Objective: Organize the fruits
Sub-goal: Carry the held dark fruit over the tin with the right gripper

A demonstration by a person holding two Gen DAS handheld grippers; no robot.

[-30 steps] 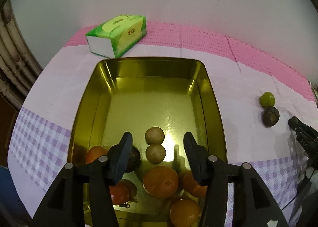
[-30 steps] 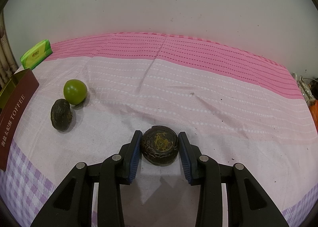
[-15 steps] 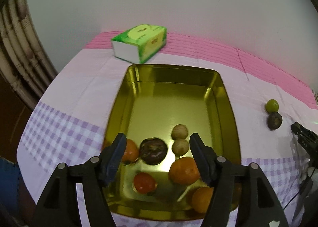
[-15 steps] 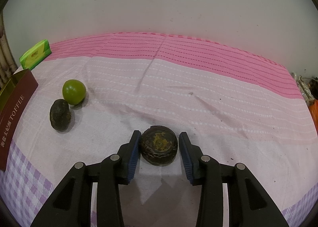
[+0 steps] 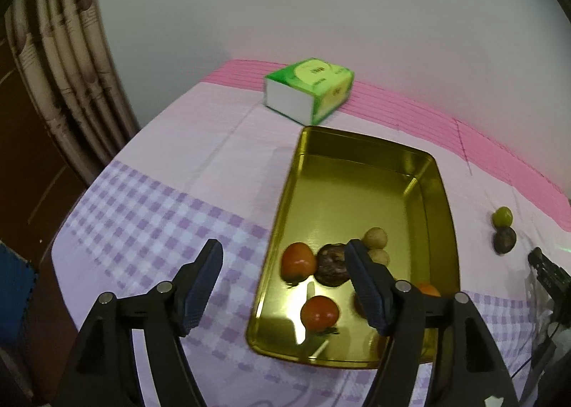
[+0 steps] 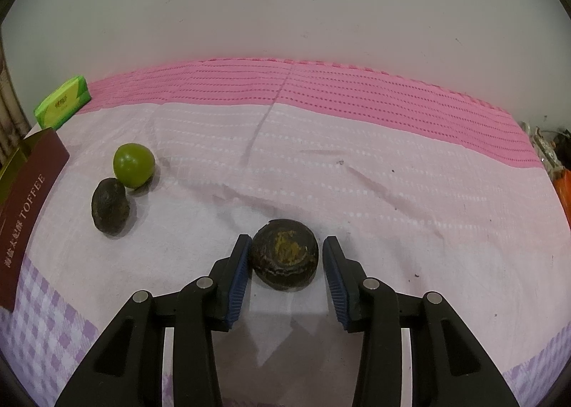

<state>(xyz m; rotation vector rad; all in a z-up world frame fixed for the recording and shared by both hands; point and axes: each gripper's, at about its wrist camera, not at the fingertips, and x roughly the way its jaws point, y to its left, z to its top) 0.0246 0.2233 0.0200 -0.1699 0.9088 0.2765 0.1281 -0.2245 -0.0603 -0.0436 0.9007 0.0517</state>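
Far left in the left wrist view stands a ribbed pale column against dark wood, with a blue mat on the floor below. The wall behind is plain grey-white. The worktop carries a cloth: purple check near, pale pink in the middle, a bright pink band along the far edge. A green tissue box sits on that far band. The left claw hangs wide open and empty, its left finger over the check cloth, its right finger over the near part of the gold tin. In the tin's near half lie a red-orange fruit, a dark fruit touching it, two tan fruits and another red fruit nearer; orange ones are partly hidden by the finger.

In the right wrist view the tin's maroon side reads TOFFEE at the left edge. Right of it a green fruit touches a dark oval fruit on the cloth. Nearer and right, the right claw is open around a dark round fruit: the left pad about touches it, the right pad stands just clear. The cloth is creased here.
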